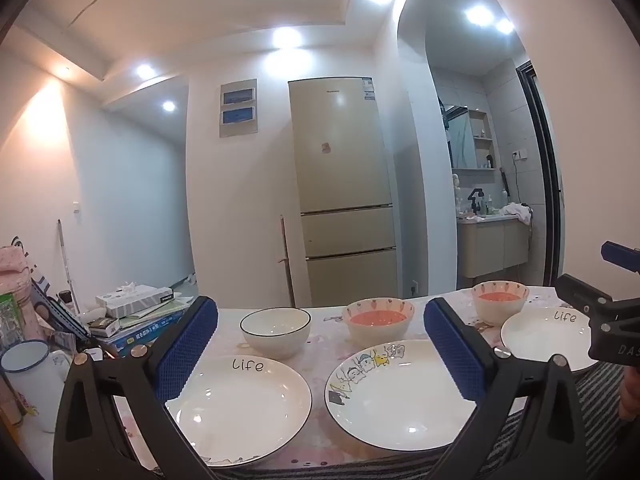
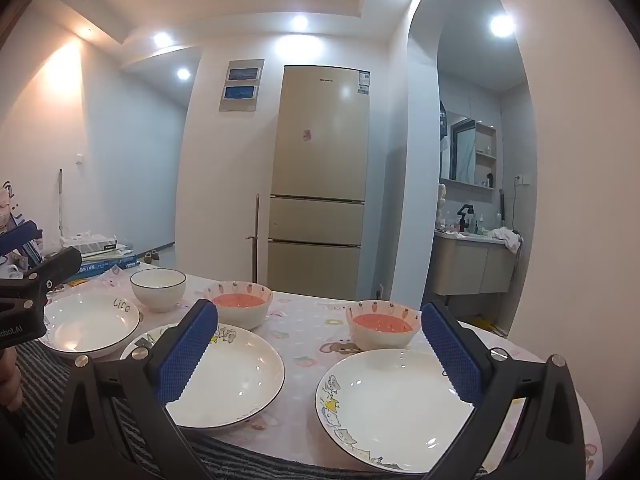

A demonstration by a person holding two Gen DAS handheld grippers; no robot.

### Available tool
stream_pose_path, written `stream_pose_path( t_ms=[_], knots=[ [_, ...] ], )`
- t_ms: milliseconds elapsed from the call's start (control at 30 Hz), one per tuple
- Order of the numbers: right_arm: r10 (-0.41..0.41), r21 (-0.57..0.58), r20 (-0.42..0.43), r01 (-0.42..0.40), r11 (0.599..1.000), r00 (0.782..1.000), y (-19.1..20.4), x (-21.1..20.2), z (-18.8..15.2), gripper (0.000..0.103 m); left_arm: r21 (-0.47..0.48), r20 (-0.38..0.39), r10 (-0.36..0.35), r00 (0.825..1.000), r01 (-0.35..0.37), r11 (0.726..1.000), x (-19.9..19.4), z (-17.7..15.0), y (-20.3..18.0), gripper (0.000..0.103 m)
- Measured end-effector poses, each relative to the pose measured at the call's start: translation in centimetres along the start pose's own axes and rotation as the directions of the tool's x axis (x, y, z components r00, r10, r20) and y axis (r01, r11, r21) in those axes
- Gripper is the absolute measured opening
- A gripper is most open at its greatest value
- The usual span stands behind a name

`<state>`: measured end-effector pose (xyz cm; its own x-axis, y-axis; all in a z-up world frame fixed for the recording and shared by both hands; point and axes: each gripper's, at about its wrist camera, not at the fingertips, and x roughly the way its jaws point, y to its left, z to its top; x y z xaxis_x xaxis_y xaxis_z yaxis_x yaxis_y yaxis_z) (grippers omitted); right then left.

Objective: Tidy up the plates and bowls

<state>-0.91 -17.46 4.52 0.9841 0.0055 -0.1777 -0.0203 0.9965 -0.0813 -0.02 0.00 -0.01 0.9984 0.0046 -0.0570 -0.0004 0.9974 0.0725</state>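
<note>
Left gripper [image 1: 320, 344]: hovering spread wide, holding nothing.
Right gripper [image 2: 320, 344]: likewise gaping, empty, probably readying a first pick.
Plates [image 1: 240, 404]: lying between and below fingers.
Bowls [image 1: 275, 330]: sitting beyond fingertips, unstacked.

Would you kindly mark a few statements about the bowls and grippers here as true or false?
1. The left gripper and right gripper are both open, holding nothing. True.
2. Three bowls stand on the table. True.
3. The bowls are nested in one stack. False: the white bowl and the carrot-patterned bowls stand apart.
4. The white bowl is orange inside. False: it is white; the carrot-patterned bowls are orange inside.
5. The fridge is open. False: it is shut.
</note>
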Motion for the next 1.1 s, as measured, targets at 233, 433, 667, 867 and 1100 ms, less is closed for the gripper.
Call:
stream_pose_path(
  t_ms=[233,433,667,867,1100],
  knots=[
    [-0.003,-0.002,0.008,0.003,1.0,1.0,0.0,0.1,0.0,0.103,-0.01,0.019,0.008,1.0,-0.008,1.0,-0.3,-0.2,0.5,0.103],
    [-0.005,-0.005,0.018,0.005,1.0,1.0,0.0,0.0,0.0,0.103,-0.013,0.032,0.006,0.999,-0.006,1.0,-0.5,0.0,0.4,0.103],
    [0.02,-0.013,0.014,-0.02,1.0,1.0,0.4,0.0,-0.1,0.103,-0.024,0.066,0.001,0.998,0.0,1.0,-1.0,-0.3,0.5,0.103],
    [0.01,-0.029,0.034,-0.009,1.0,0.999,0.4,-0.3,-0.3,0.103,-0.024,0.071,-0.002,0.997,0.004,1.0,-1.0,-0.2,0.4,0.103],
    [0.017,-0.057,0.048,-0.014,0.998,0.999,0.9,-0.8,-0.3,0.103,-0.009,0.081,-0.033,0.996,0.034,0.999,-1.3,-0.3,0.0,0.103]
  ],
)
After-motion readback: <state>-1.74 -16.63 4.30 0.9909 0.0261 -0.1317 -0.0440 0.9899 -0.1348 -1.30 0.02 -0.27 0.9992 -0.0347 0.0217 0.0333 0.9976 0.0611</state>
